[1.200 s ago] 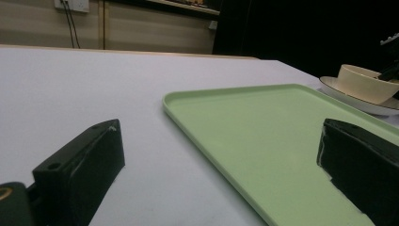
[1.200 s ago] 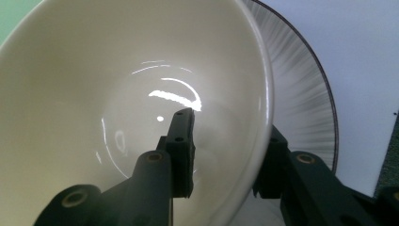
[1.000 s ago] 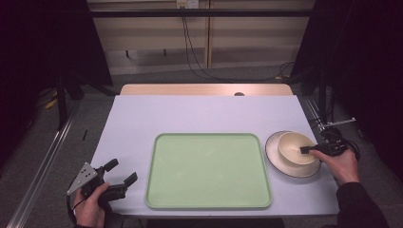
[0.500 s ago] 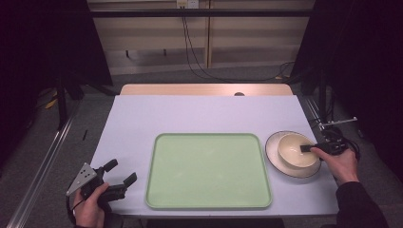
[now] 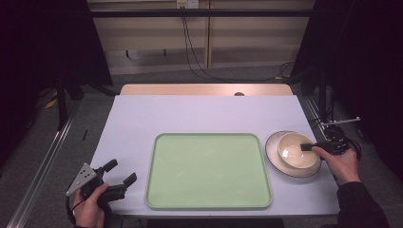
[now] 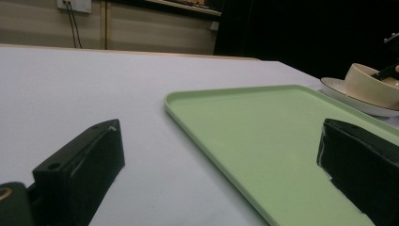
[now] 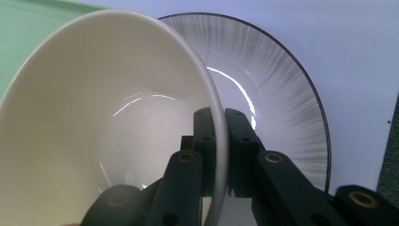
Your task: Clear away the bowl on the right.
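Gripping the near-right rim of the cream bowl (image 5: 297, 151), the right gripper (image 5: 306, 147) has just closed its jaws, one inside the wall, one outside. The bowl, nothing in it, sits on a grey-streaked plate (image 5: 274, 161) right of the bare green tray (image 5: 209, 171). The left gripper (image 5: 119, 174) rests at the near left, jaws wide apart around nothing.

My pale counter (image 5: 199, 114) carries a green tray (image 5: 209, 171) at its middle and a striped plate (image 5: 275, 164) just beside it.

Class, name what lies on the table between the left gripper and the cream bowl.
The green tray lies between left gripper and bowl, seen in the high view.
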`<state>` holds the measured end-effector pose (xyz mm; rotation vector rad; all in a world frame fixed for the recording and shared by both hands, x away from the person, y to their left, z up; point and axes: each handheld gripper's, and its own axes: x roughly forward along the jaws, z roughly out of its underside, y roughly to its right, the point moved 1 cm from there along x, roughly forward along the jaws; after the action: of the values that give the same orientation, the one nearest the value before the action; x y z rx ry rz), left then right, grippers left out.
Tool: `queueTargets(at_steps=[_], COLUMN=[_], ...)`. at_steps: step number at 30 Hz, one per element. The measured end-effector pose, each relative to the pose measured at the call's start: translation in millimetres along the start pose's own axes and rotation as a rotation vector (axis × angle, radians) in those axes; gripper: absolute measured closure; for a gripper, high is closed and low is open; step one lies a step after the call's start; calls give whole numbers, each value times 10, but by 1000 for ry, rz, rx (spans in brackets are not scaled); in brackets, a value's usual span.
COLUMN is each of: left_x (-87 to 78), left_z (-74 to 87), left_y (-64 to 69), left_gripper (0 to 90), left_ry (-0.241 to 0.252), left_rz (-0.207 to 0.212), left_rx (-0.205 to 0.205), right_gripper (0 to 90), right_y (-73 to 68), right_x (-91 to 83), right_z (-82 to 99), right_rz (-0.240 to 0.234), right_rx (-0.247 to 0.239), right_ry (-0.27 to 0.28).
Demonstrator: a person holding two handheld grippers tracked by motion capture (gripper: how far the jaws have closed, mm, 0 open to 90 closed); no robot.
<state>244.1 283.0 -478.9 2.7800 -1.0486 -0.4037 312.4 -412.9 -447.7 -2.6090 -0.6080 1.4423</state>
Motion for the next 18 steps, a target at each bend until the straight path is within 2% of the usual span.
queueTargets(at_steps=[18], left_x=[-10], left_z=[2], left_y=[-1], left_gripper=[13], left_ry=[3], left_rz=[0], left_rx=[0], right_gripper=[840], right_y=[-17], right_x=[-69], right_z=[0], right_rz=[-45], right_rx=[1], right_ry=[35])
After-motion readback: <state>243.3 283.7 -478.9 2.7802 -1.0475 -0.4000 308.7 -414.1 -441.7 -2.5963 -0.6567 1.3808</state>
